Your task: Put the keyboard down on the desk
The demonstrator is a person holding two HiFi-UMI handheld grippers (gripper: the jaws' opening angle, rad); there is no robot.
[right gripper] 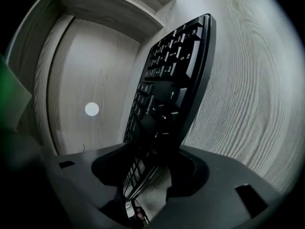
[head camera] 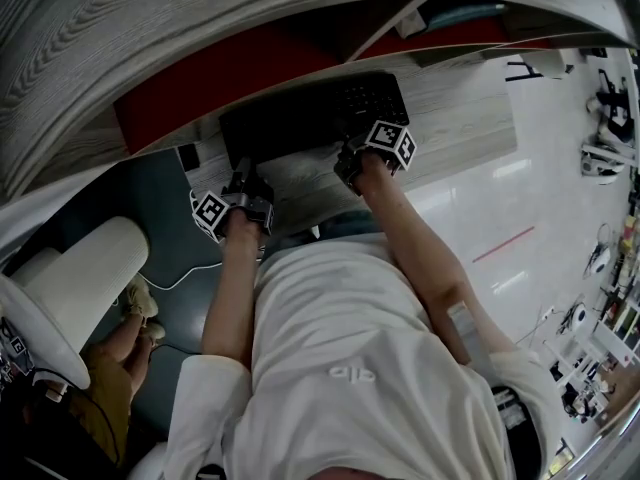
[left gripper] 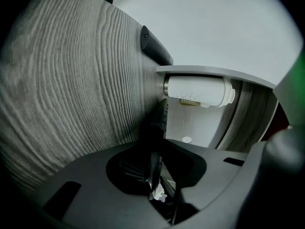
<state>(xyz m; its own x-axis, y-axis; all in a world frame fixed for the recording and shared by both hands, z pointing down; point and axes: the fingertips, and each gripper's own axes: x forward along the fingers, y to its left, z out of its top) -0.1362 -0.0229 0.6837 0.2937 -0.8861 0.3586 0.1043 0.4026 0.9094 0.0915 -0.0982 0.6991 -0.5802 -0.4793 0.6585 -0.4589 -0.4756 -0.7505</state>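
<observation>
Grey wood-grain desk point(head camera: 465, 118) is apparently already bearing the black keyboard point(head camera: 330, 113); the left gripper point(left gripper: 155, 168) is pinching its near edge to steady it, while the right gripper point(right gripper: 152, 171) is straddling it with jaws slack, likely releasing

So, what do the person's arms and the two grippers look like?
Both the left gripper and right gripper are dark grey moulded plastic, each carrying a white cube with black square markers. The person wears a white short-sleeved shirt.
</observation>
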